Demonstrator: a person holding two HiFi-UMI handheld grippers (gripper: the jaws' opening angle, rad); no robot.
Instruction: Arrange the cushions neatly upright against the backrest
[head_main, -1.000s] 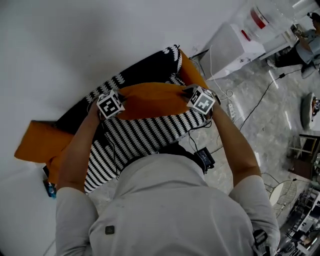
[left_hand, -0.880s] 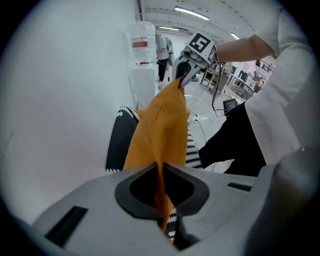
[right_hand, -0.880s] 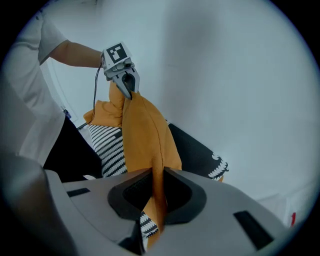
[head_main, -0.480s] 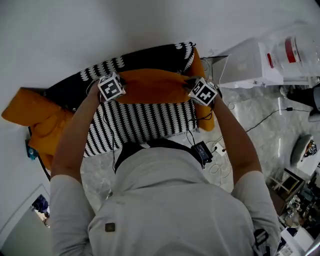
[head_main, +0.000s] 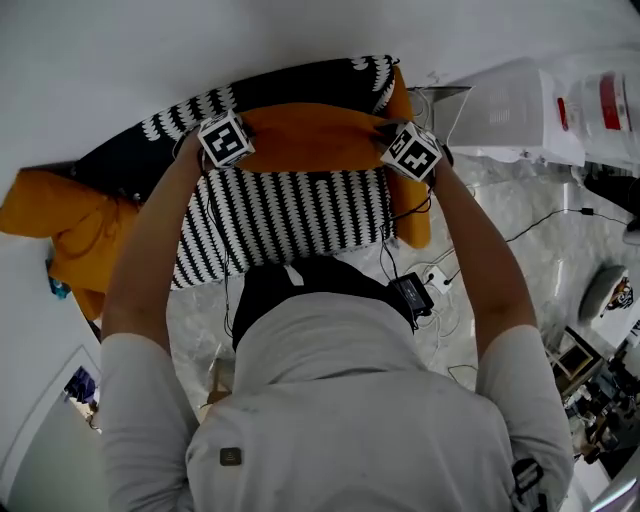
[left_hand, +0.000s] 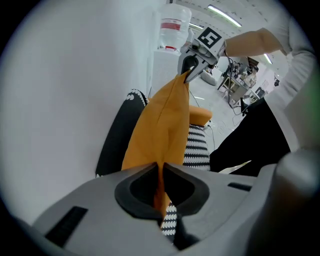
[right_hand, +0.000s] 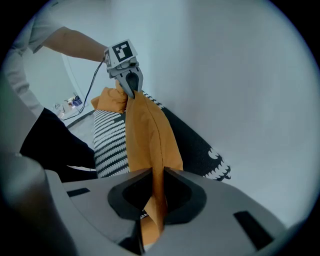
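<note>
I hold one orange cushion stretched between both grippers, upright along the black-and-white backrest of the striped seat. My left gripper is shut on the cushion's left corner, and my right gripper is shut on its right corner. In the left gripper view the cushion's edge is pinched between the jaws and runs to the right gripper. The right gripper view shows the same cushion leading to the left gripper. A second orange cushion lies crumpled at the seat's left end.
A white wall stands behind the seat. To the right are a white water dispenser, loose cables with a power strip on the marble floor, and cluttered stands. An orange panel covers the seat's right end.
Both grippers have carried the orange cushion down and back toward the backrest, so that it now stands close along it. Both grips have held.
</note>
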